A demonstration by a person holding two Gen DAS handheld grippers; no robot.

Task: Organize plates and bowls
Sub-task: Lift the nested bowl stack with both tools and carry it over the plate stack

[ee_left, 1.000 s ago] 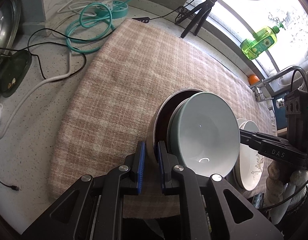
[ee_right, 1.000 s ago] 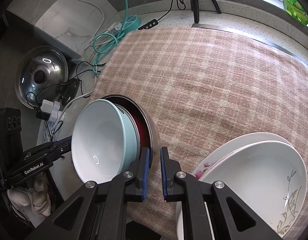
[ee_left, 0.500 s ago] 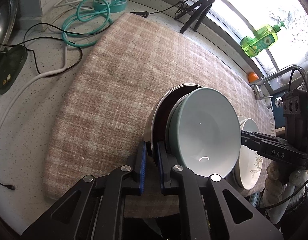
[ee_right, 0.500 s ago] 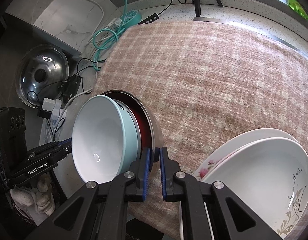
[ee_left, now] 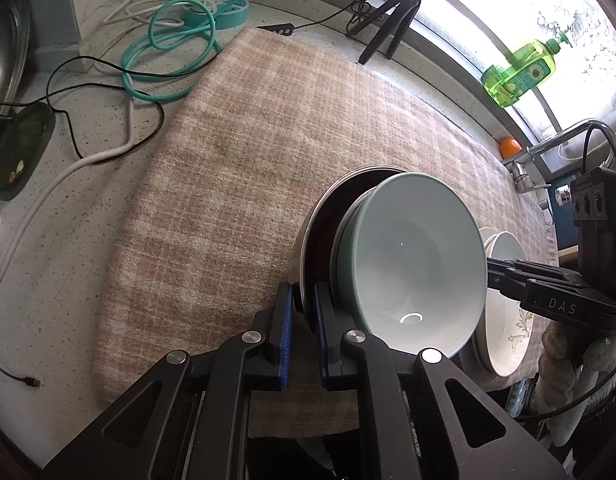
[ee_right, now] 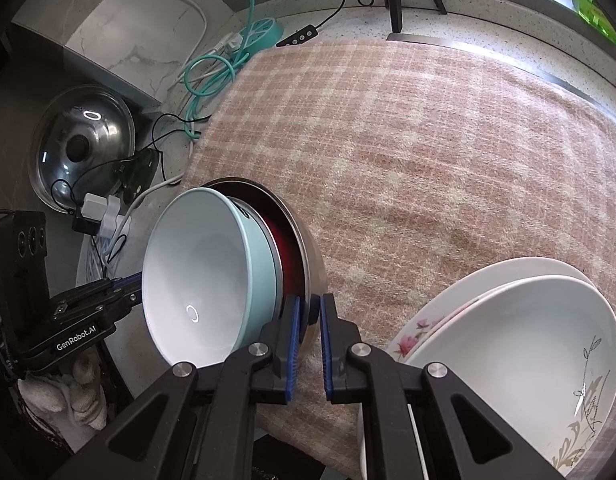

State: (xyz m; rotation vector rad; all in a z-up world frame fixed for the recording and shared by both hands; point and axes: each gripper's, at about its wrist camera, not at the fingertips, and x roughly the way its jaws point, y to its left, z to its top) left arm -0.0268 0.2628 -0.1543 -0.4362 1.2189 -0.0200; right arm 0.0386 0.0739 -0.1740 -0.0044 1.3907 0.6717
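A pale green bowl (ee_left: pixel 412 264) (ee_right: pixel 203 280) is nested in a steel bowl with a dark red inside (ee_left: pixel 320 224) (ee_right: pixel 295 248). Both are tilted above the checked cloth (ee_left: pixel 267 128) (ee_right: pixel 428 140). My left gripper (ee_left: pixel 303 308) is shut on the steel bowl's rim on one side. My right gripper (ee_right: pixel 308 320) is shut on the same rim on the opposite side. A stack of white flowered plates (ee_right: pixel 516 344) (ee_left: pixel 504 320) lies on the cloth at the right, close to the right gripper.
A teal power strip with coiled cable (ee_left: pixel 211 12) (ee_right: pixel 247 44) and loose black and white wires (ee_left: pixel 87 120) lie left of the cloth. A pot lid (ee_right: pixel 79 152) stands further left. A tripod (ee_left: pixel 400 16), green soap bottle (ee_left: pixel 520 72) and tap (ee_left: pixel 548 152) line the window side.
Both grippers have lifted the nested bowls a little and carried them slightly toward the left; the grip is unchanged.
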